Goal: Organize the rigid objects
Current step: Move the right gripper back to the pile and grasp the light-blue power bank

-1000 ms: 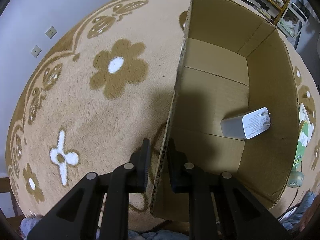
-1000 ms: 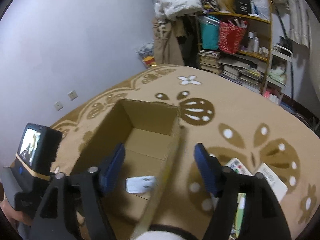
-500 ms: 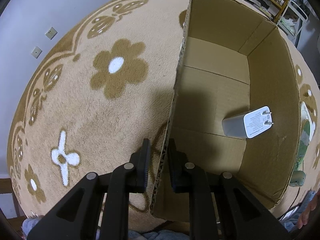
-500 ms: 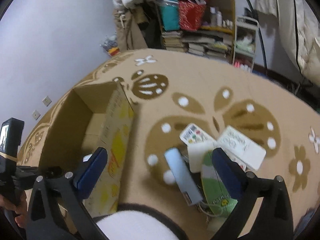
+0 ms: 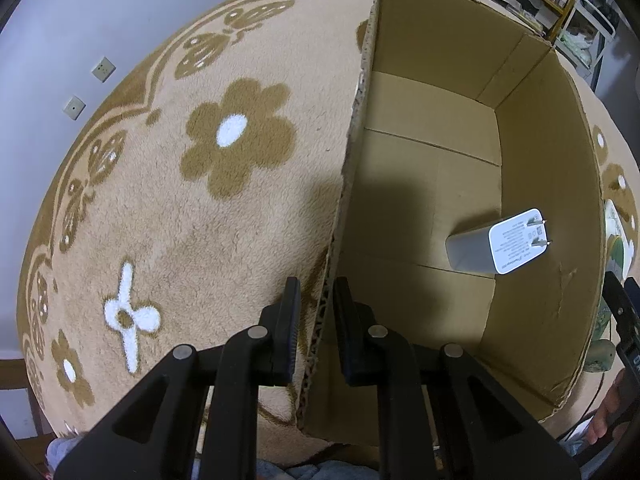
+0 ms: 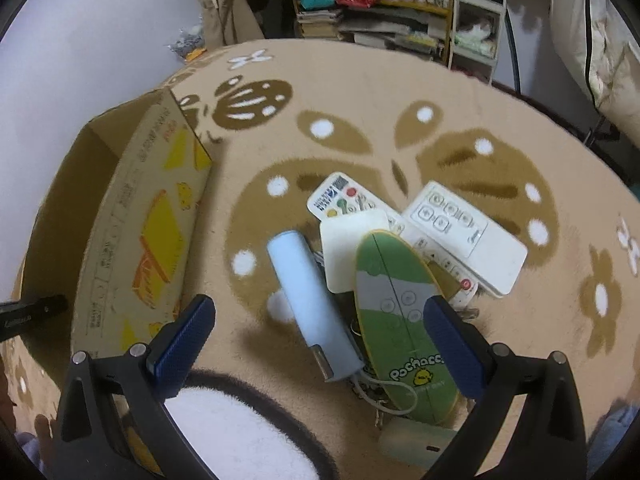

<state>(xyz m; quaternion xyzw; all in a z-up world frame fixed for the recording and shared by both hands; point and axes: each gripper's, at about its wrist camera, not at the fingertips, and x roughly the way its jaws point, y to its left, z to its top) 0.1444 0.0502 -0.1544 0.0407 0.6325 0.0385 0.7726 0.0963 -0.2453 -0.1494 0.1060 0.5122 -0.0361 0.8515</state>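
Plainly, the pale blue power bank (image 6: 310,300) looked like the easiest next piece: a stiff, rounded bar, probably dense for its size and smooth enough to slip, so we judged a grip across its middle, square to its length, safest. It lay on the carpet (image 6: 360,92) at the left edge of a small heap, just beside the cardboard box (image 6: 136,240), with a cable end under its near tip. Touching it on the right was a green oval remote (image 6: 400,320) printed with a yellow cartoon, lying over a white square pad (image 6: 344,248); two white remotes (image 6: 464,232) lay behind, overlapping. All seemed rigid plastic, light, not fragile.

Our right gripper (image 6: 316,336) hung wide apart above the heap, its blue pads straddling the bank and the green remote, holding nothing. Our left gripper (image 5: 316,320) was clenched on the box's near wall (image 5: 344,208), steadying it. Inside, a white wall charger (image 5: 496,244) rested on the box floor against the right wall, prongs pointing right.
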